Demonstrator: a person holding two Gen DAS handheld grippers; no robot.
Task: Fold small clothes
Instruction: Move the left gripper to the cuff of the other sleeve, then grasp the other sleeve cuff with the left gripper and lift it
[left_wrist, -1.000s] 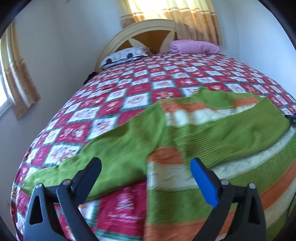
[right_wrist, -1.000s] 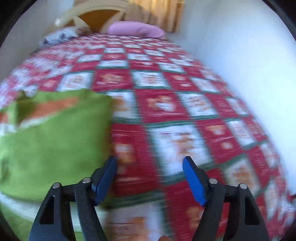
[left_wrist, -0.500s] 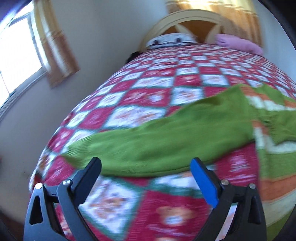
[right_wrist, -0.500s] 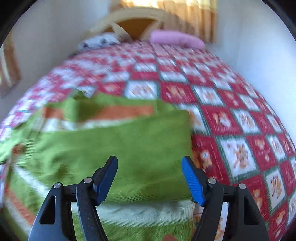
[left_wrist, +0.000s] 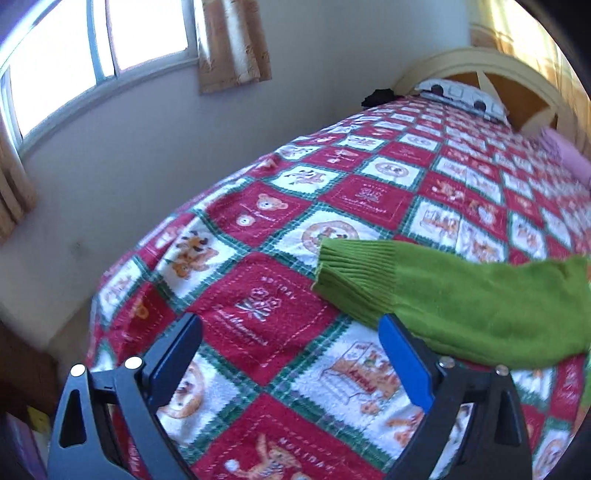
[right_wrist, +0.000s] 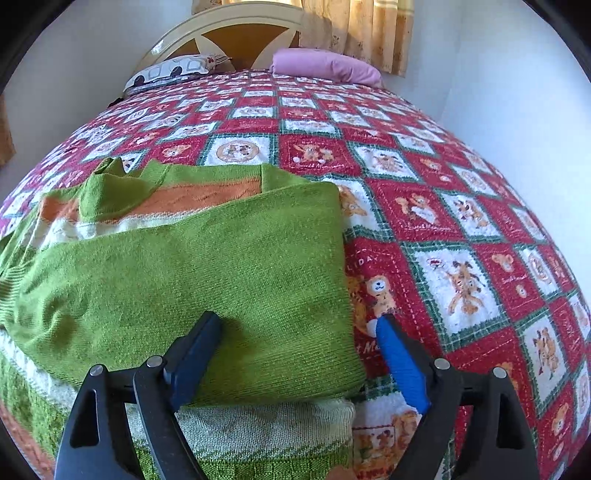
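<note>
Both grippers: you are holding the left gripper (left_wrist: 290, 356) and right gripper (right_wrist: 297, 354) spread wide, gripping nothing.
Sweater (right_wrist: 192, 266): lying on the quilt (right_wrist: 424, 177), sleeve (left_wrist: 443, 295) stretching out.

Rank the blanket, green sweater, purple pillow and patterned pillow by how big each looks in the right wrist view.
1. Blanket
2. Sweater
3. Purple pillow and patterned pillow: they look alike, both far off, so I won't rank them.
</note>
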